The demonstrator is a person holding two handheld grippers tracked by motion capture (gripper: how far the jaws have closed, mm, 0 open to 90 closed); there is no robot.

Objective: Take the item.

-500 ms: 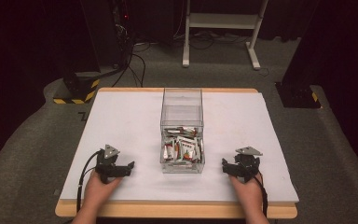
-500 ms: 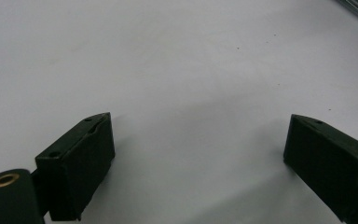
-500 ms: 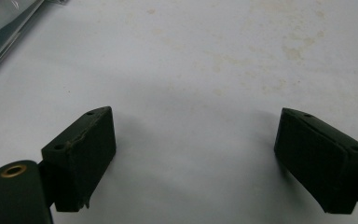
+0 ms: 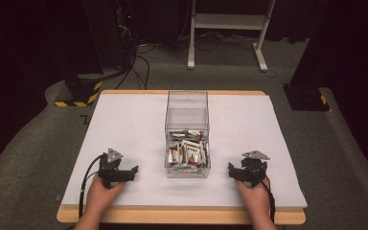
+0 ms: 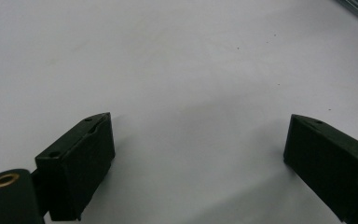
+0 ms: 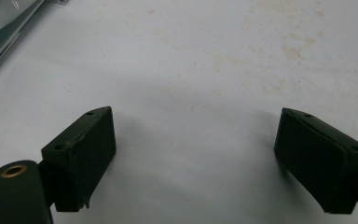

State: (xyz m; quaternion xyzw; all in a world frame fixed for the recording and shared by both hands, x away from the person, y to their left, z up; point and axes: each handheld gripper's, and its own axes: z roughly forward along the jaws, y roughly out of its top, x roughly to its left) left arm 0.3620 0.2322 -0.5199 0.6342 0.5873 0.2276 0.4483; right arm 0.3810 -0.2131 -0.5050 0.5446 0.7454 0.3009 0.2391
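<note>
White table [image 4: 124,124]: one clear box [image 4: 187,136], two open tools.

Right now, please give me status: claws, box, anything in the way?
Left claw open, empty. Right claw open, empty. Clear box between them, packets inside. Nothing in the way.
</note>
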